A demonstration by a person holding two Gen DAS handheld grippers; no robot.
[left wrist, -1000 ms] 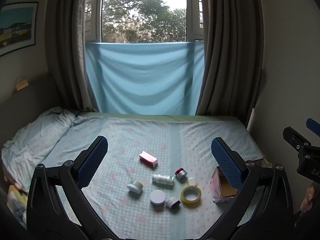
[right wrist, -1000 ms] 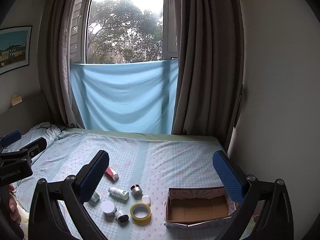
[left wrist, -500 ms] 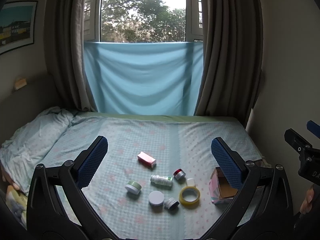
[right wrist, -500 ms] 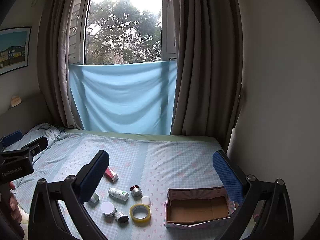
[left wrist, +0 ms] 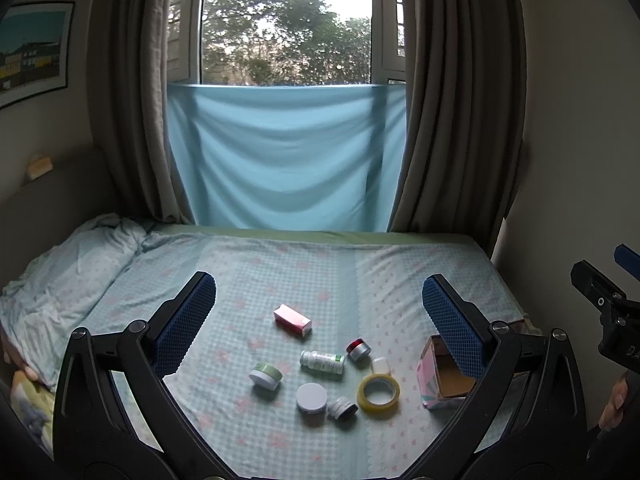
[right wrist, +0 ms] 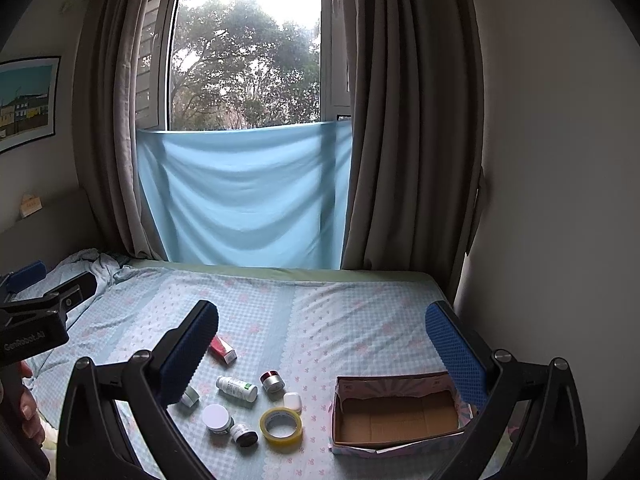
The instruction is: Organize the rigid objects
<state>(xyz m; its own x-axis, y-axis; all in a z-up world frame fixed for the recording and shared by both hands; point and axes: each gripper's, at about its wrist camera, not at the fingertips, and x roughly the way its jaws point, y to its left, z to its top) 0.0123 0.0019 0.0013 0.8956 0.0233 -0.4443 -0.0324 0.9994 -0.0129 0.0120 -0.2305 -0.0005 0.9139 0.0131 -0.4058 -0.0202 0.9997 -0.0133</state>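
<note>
Several small items lie together on the bed: a pink carton (left wrist: 292,319), a white bottle (left wrist: 322,361) on its side, a red-lidded jar (left wrist: 357,348), a green-lidded jar (left wrist: 265,375), a white round lid (left wrist: 311,397), a small dark-capped jar (left wrist: 342,408), a yellow tape roll (left wrist: 378,391) and a small white case (left wrist: 380,365). An empty open cardboard box (right wrist: 398,412) stands right of them. My left gripper (left wrist: 320,324) is open and empty, high above the items. My right gripper (right wrist: 320,356) is open and empty, above the box and items.
The bed (right wrist: 320,312) has a blue checked sheet, with a rumpled duvet (left wrist: 68,264) at the left. A wall (right wrist: 560,200) runs along the right side. Curtains and a blue cloth (left wrist: 280,156) hang at the window behind.
Both views have shifted slightly; the items sit a little lower in the left wrist view. Nothing on the bed has moved and both grippers stay open.
</note>
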